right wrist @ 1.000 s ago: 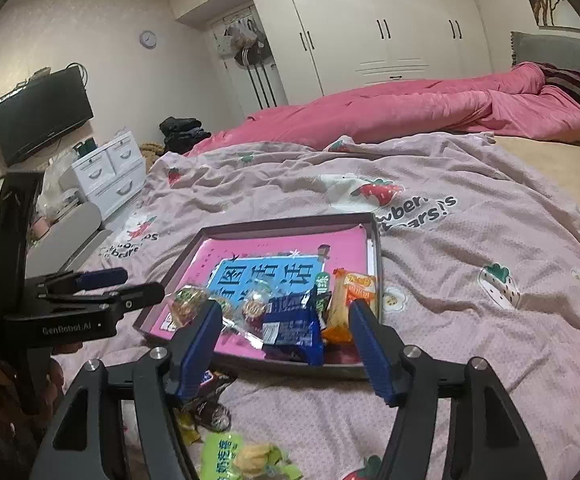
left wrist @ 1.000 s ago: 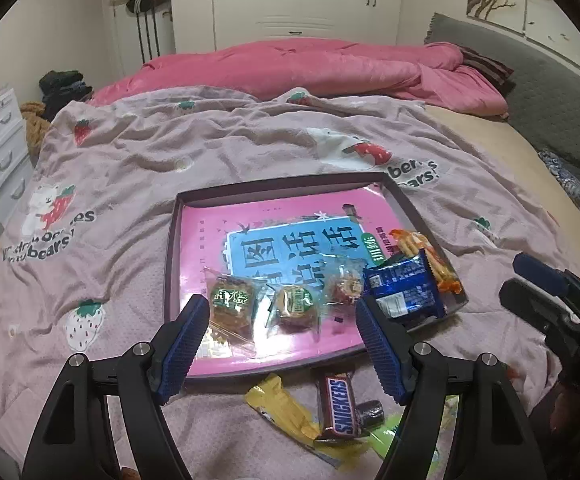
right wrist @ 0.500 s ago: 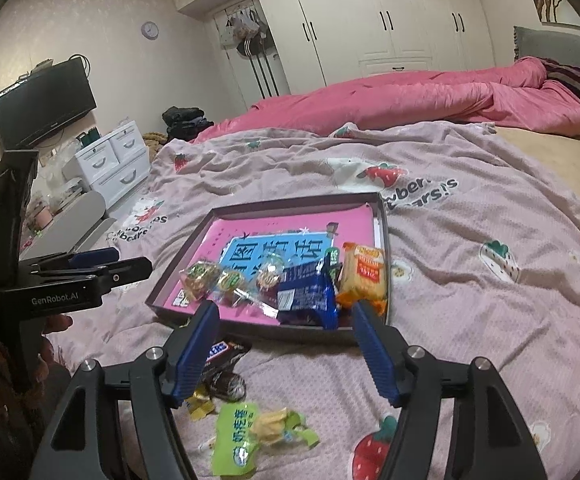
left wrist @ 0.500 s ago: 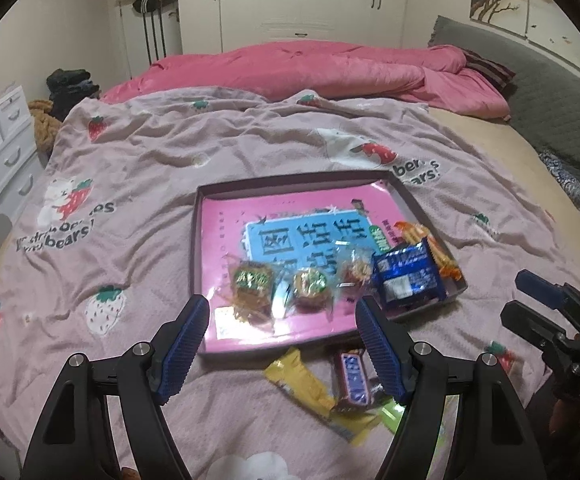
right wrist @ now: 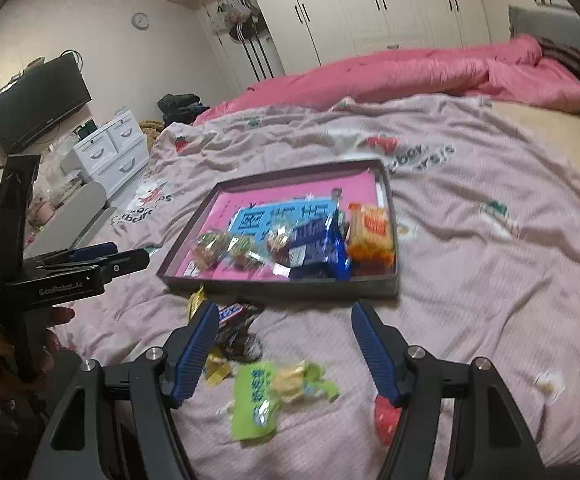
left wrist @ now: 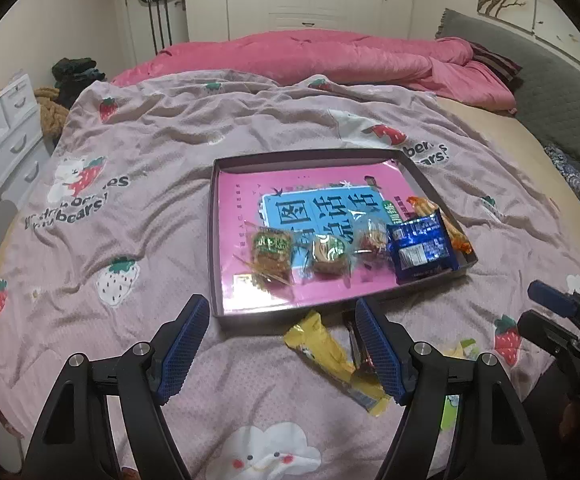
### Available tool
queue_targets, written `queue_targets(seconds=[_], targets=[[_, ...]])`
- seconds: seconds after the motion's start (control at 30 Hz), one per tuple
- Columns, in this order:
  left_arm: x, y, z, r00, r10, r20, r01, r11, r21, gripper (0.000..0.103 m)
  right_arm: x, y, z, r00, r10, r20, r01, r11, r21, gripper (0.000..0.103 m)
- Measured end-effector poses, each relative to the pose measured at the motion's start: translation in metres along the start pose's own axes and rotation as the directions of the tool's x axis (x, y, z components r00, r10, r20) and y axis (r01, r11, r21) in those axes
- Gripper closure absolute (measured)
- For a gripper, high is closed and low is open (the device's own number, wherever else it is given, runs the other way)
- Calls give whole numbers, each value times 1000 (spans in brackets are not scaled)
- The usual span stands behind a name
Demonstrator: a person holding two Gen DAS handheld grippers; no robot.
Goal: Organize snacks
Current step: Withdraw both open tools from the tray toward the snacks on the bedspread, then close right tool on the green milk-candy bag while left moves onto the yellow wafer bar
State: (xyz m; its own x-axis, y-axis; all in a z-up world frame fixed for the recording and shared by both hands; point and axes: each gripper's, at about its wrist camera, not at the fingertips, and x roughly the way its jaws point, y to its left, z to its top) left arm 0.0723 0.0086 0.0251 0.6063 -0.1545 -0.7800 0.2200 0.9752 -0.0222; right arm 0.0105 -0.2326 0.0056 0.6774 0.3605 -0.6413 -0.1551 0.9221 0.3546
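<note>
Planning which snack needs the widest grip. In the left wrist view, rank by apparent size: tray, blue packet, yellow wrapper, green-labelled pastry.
1. tray
2. blue packet and yellow wrapper: look alike; the wrapper lies nearer the camera, so unsure
3. green-labelled pastry

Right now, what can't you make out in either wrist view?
- Snickers bar: left wrist view, hidden behind that gripper's right finger; right wrist view, partly behind a finger.
- Green packet: its print is motion-blurred in the right wrist view; the left wrist view shows only a sliver.
- Orange packet in the tray: left wrist view, mostly covered by the blue packet.
</note>
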Motion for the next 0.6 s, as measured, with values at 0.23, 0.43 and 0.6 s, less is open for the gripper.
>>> queue_targets(seconds=[0.23, 0.43, 0.6], targets=[[2, -1, -17, 999, -33, -40, 32, 999, -20, 26, -1, -3, -14, 998, 7, -60, -4, 999, 50, 35], [6, -4, -30, 996, -40, -75, 39, 999, -12, 26, 3, -2, -31, 990, 33, -134, -20, 995, 94, 35], [10, -8, -44, 993, -46, -107, 45, 999, -11, 26, 5, -2, -40, 986, 38, -164, -18, 993, 120, 35]])
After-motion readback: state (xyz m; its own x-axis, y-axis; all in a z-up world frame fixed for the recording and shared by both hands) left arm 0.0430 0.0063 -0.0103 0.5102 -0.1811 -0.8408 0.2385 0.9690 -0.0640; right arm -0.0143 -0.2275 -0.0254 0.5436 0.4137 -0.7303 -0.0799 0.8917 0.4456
